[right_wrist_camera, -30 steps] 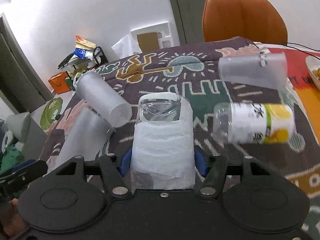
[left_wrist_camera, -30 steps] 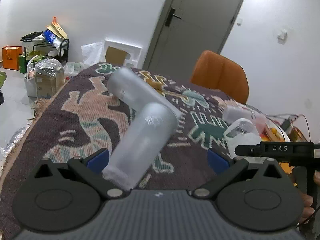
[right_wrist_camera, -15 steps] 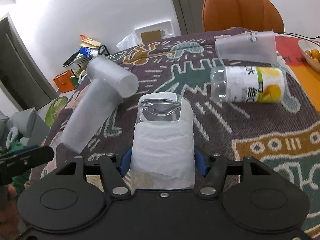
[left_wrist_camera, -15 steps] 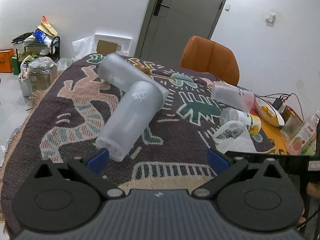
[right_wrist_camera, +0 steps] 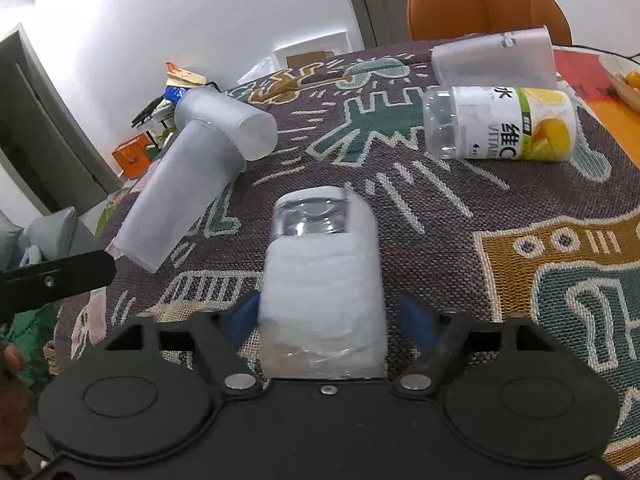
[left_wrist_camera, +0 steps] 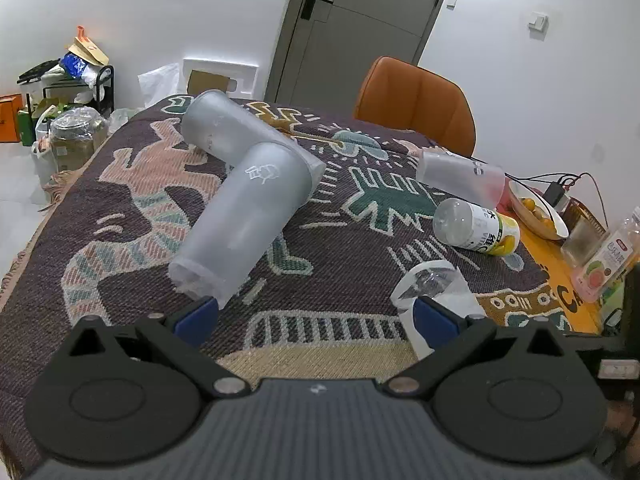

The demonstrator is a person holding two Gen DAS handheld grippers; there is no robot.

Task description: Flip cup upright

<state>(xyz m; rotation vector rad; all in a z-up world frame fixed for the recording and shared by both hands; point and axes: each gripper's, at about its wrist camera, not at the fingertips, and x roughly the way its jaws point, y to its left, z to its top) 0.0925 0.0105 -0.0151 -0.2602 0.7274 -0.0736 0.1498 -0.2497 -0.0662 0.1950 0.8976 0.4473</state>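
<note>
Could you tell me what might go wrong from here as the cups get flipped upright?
1. The paper-wrapped clear plastic cup sits between the right gripper fingers, whose grasp looks loose; tilting it could let it slip.
2. The two frosted plastic cups lie touching in an L, so lifting one may roll the other.
3. The empty left gripper hovers beside the nearer cup's end and could nudge it away.

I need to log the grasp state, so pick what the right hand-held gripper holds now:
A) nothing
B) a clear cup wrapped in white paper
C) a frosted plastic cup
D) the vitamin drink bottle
B: the right hand-held gripper has its blue pads closed against the paper-wrapped clear cup, while the other containers lie apart on the blanket.
</note>
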